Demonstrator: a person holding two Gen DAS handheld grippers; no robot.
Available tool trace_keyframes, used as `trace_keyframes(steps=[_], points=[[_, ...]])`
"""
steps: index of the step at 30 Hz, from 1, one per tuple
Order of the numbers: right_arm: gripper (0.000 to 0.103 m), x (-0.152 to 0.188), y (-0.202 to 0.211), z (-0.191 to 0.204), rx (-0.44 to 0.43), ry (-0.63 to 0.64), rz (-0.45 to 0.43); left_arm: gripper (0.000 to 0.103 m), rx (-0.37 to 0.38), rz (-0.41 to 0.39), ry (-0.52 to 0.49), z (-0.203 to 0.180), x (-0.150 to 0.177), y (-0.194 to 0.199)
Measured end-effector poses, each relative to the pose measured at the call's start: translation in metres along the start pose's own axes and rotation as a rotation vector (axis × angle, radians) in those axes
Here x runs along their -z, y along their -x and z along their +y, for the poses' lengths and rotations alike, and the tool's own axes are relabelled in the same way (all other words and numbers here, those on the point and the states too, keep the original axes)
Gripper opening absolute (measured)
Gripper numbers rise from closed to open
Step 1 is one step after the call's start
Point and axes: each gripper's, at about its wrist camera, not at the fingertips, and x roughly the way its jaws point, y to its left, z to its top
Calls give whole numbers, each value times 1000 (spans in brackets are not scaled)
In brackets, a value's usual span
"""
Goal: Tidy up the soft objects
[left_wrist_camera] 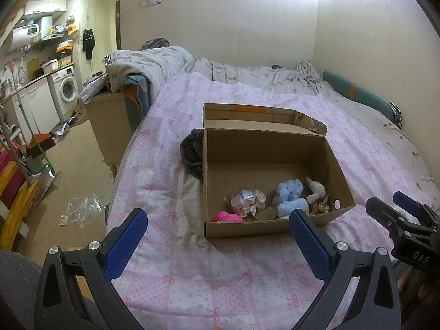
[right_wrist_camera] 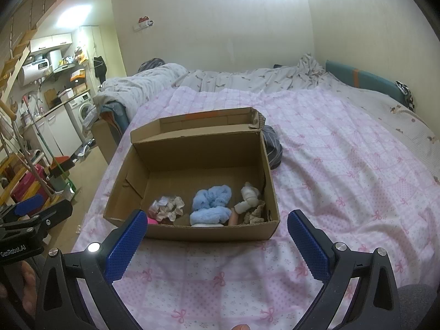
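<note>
An open cardboard box point(left_wrist_camera: 338, 165) point(right_wrist_camera: 129, 176) stands on the pink patterned bed. Along its near wall lie a pink soft toy point(left_wrist_camera: 227, 216) point(right_wrist_camera: 151, 221), a white crumpled cloth point(left_wrist_camera: 247, 201) point(right_wrist_camera: 168, 206), a fluffy light-blue item point(left_wrist_camera: 290, 196) point(right_wrist_camera: 211, 202), a white rolled piece point(left_wrist_camera: 316, 189) point(right_wrist_camera: 249, 196) and a beige lacy piece point(left_wrist_camera: 320, 206) point(right_wrist_camera: 254, 214). My left gripper point(left_wrist_camera: 217, 227) is open and empty, in front of the box. My right gripper point(right_wrist_camera: 216, 228) is open and empty, also just short of the box. Each gripper shows in the other's view, the right gripper point(left_wrist_camera: 385, 206) and the left gripper point(right_wrist_camera: 44, 206).
A dark garment point(left_wrist_camera: 192, 151) point(right_wrist_camera: 272, 148) lies on the bed point(left_wrist_camera: 220, 275) point(right_wrist_camera: 343, 165) against the box's far side. A grey duvet point(left_wrist_camera: 154, 63) is heaped at the bed's head. To the left the bed drops to a tiled floor point(left_wrist_camera: 74, 176) with a washing machine point(left_wrist_camera: 67, 88) and clutter.
</note>
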Motion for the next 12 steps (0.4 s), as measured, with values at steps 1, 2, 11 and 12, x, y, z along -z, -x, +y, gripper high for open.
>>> trace_keyframes(steps=[1, 2, 11, 12], points=[[103, 0, 0, 0, 0, 1, 0, 103, 1, 1, -1, 0, 0, -1], [103, 0, 0, 0, 0, 0, 0, 103, 1, 0, -3, 0, 0, 0], [103, -2, 2, -1, -3, -25, -9, 103, 14, 11, 7, -1, 2, -3], [103, -2, 2, -1, -5, -25, -9, 103, 16, 15, 7, -2, 2, -3]])
